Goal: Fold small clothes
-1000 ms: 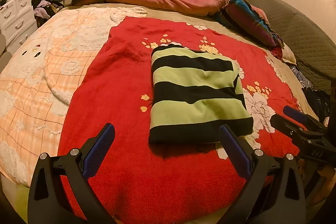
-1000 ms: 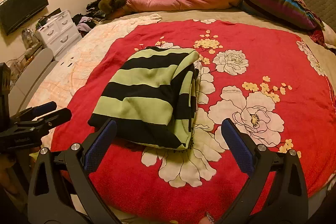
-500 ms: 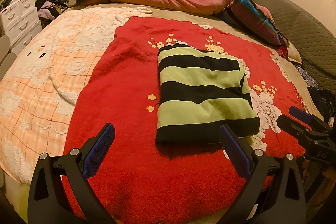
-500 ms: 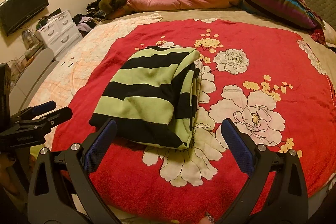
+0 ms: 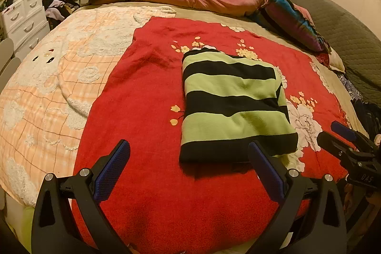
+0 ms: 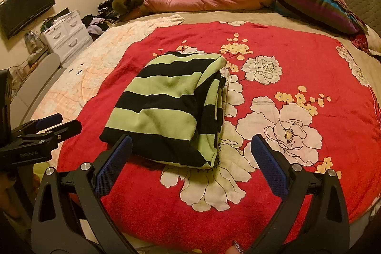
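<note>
Folded striped garment (image 5: 233, 106) lying on the red floral blanket (image 5: 142, 92) near the middle of the bed (image 5: 35, 92), its near black edge just beyond your tool tips. Your left tool (image 5: 188, 168) hangs low over the blanket with its jaws spread wide, gripping nothing; your right tool (image 6: 190, 158) is likewise wide open and empty, its left finger (image 6: 114, 166) just in front of the garment's near corner, though whether it touches the cloth cannot be told.

Expect the garment to handle as soft, light knit: it will sag and drape when lifted and offers no stiff edge. The stacked layers show along its right side (image 6: 214, 111) (several thicknesses, loosely aligned), so a pinch there would likely catch only some of them. Judged from here, the near corners are the surest places to take hold, gathering all layers at once.

Hidden or unclear: the garment's underside, its type, and any sleeves tucked inside. The far bedding and the room's edges are warped by the lens
</note>
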The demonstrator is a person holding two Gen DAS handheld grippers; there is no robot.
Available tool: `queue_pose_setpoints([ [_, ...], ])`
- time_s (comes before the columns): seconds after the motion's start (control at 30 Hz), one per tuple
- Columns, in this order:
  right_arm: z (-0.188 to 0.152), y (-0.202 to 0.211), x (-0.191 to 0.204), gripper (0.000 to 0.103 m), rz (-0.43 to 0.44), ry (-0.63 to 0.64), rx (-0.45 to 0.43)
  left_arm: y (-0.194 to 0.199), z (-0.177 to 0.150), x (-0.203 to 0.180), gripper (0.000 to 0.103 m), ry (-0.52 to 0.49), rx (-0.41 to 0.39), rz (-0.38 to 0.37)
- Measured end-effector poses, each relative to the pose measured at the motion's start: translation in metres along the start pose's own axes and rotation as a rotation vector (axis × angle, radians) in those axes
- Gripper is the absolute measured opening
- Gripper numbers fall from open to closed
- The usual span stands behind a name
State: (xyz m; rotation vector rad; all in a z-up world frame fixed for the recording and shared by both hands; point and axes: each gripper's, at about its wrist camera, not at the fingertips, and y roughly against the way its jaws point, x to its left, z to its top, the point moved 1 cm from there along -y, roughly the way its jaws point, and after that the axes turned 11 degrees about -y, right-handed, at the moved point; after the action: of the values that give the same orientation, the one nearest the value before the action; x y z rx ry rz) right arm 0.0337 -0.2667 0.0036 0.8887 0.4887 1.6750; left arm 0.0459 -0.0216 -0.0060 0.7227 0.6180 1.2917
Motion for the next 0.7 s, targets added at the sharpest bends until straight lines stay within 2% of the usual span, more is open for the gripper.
queue_pose_setpoints([
  [0.7,-0.003,-0.003,-0.0044,0.094,-0.014,-0.005,0.006,0.0013,0.0021,-0.0036,0.099,-0.013,0.007,-0.004],
])
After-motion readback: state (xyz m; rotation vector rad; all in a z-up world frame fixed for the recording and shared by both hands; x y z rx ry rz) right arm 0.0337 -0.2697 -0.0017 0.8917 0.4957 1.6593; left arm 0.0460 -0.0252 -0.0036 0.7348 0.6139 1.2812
